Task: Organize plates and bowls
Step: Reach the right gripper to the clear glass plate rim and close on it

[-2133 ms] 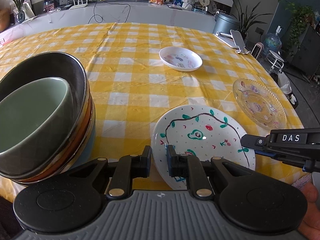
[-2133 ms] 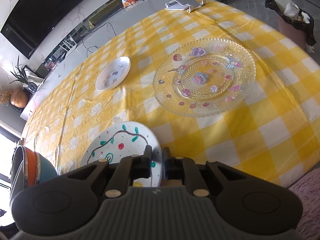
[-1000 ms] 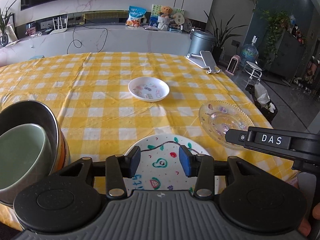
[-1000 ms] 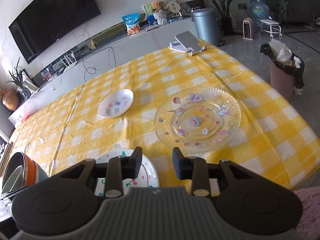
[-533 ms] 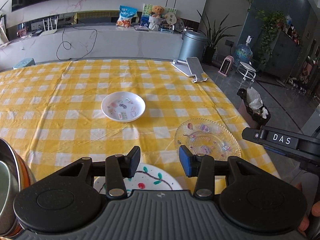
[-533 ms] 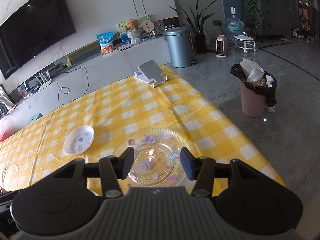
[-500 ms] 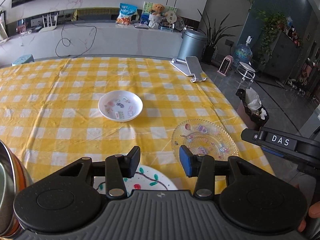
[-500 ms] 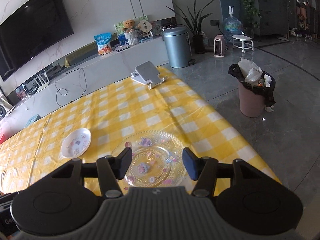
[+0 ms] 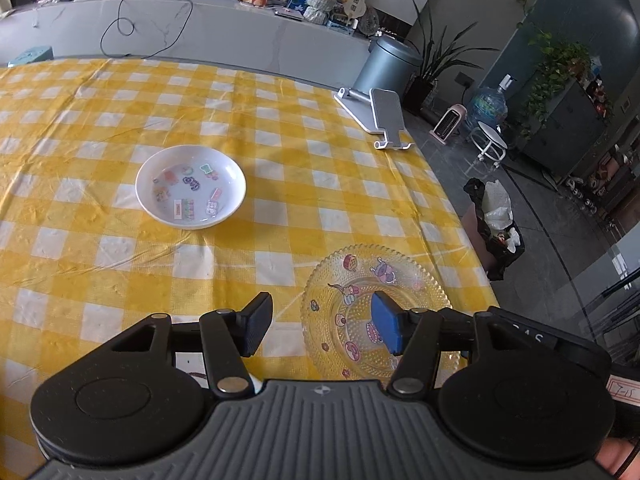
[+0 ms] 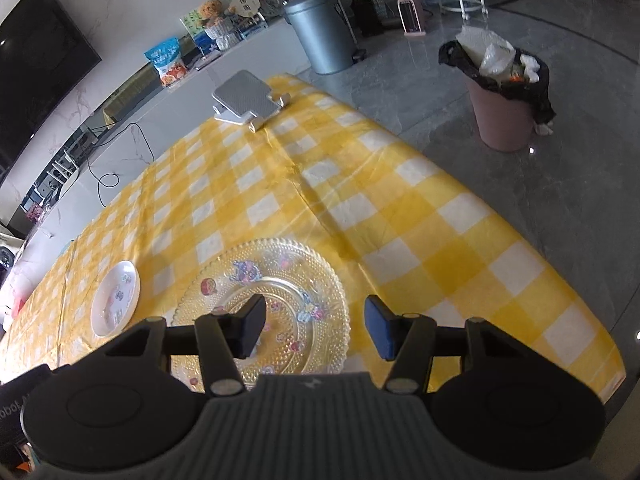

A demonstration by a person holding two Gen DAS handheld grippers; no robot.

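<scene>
Your table [image 9: 280, 128] under its yellow checked cloth carries a glass plate [image 10: 280, 280] near the right edge and a small white dish [image 9: 191, 192] farther in, well apart from it. You look to be between pickups, lining up on the glass plate; next you'd need to drop to its rim and close on the edge. Your right gripper [image 10: 314, 330] hangs above that plate's near right side, jaws spread wide and empty. Your left gripper [image 9: 322, 328] hovers at the plate's left edge, jaws likewise spread, holding nothing.
</scene>
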